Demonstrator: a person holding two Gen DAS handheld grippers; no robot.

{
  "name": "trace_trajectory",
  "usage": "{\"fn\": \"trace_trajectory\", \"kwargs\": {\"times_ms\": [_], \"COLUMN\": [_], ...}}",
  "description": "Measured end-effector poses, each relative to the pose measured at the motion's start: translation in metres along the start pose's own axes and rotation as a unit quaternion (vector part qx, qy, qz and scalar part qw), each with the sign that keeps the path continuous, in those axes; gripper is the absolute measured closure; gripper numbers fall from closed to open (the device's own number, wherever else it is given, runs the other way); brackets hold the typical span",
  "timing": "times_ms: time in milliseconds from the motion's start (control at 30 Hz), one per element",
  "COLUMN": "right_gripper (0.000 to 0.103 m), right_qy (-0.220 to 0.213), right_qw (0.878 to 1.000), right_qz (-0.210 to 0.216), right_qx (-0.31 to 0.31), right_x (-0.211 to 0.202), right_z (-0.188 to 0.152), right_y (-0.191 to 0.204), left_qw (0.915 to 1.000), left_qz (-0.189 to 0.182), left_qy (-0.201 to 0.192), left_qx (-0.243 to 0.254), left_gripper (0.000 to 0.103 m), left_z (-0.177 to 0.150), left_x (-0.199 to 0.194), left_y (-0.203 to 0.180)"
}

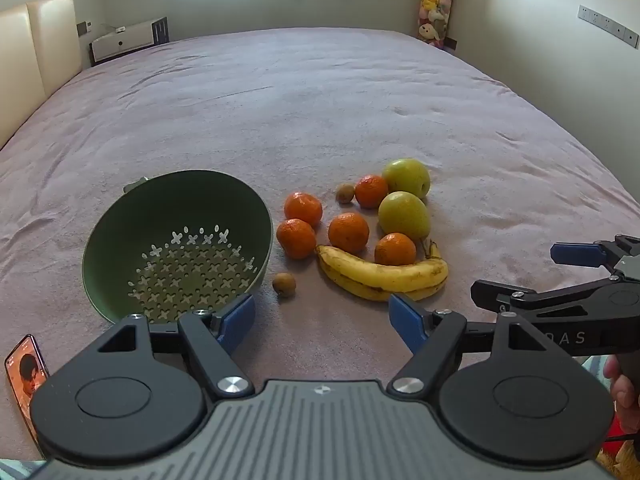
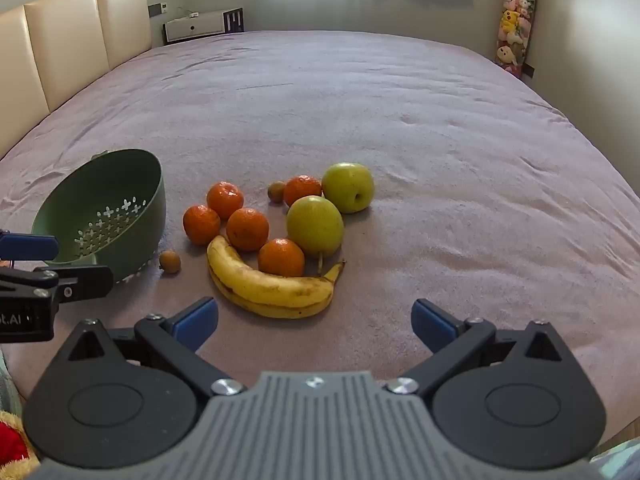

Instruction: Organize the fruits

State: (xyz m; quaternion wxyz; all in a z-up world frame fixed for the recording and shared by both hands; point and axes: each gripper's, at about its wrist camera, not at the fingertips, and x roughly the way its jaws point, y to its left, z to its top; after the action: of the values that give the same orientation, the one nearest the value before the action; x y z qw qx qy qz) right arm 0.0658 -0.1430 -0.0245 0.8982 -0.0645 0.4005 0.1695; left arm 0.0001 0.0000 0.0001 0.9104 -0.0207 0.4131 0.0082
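A wide bed (image 2: 360, 100) under a mauve cover fills the room, its cream padded headboard (image 2: 60, 40) at left. A phone (image 1: 24, 376) lies at the near edge; plush toys (image 2: 514, 24) hang in the far corner.

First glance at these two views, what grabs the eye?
The bright fruit pile mid-bed: five oranges, two green apples and a banana curled along its near edge. Left of it, an empty green colander tilts on the mauve bedspread. Both grippers, left and right, hang open and empty.
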Motion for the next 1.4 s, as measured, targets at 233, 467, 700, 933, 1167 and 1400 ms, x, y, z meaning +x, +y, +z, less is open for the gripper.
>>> {"fn": "trace_trajectory", "kwargs": {"times_ms": [233,467,700,933,1167,1400], "right_gripper": [0.004,0.004,0.004,0.004,0.004,0.004], "right_qy": [0.004,0.001,0.003,0.002,0.004,0.005], "right_qw": [1.0,1.0,1.0,1.0,1.0,1.0], "right_qz": [-0.003,-0.005,-0.004,-0.004,-0.002,-0.002], "right_qx": [0.0,0.0,0.002,0.002,0.002,0.003], "right_x": [0.002,0.0,0.001,0.002,0.002,0.002], "right_z": [0.0,-0.003,-0.001,-0.001,0.001,0.001], "right_y": [-0.001,0.001,0.0,0.0,-0.004,-0.003], "left_qw": [1.0,1.0,1.0,1.0,1.0,1.0], "left_qz": [0.003,0.003,0.005,0.004,0.004,0.004], "left_qy": [0.001,0.003,0.004,0.006,0.006,0.007], "left_qx": [0.003,0.003,0.0,0.002,0.003,0.003], "left_gripper": [0.014,0.014,0.014,0.014,0.014,0.014], "left_z": [-0.002,-0.001,-0.003,-0.003,-0.003,-0.003], "left_x": [0.001,0.001,0.002,0.003,0.003,0.003], "left_y": [-0.002,-0.002,0.0,0.001,0.001,0.001]}}
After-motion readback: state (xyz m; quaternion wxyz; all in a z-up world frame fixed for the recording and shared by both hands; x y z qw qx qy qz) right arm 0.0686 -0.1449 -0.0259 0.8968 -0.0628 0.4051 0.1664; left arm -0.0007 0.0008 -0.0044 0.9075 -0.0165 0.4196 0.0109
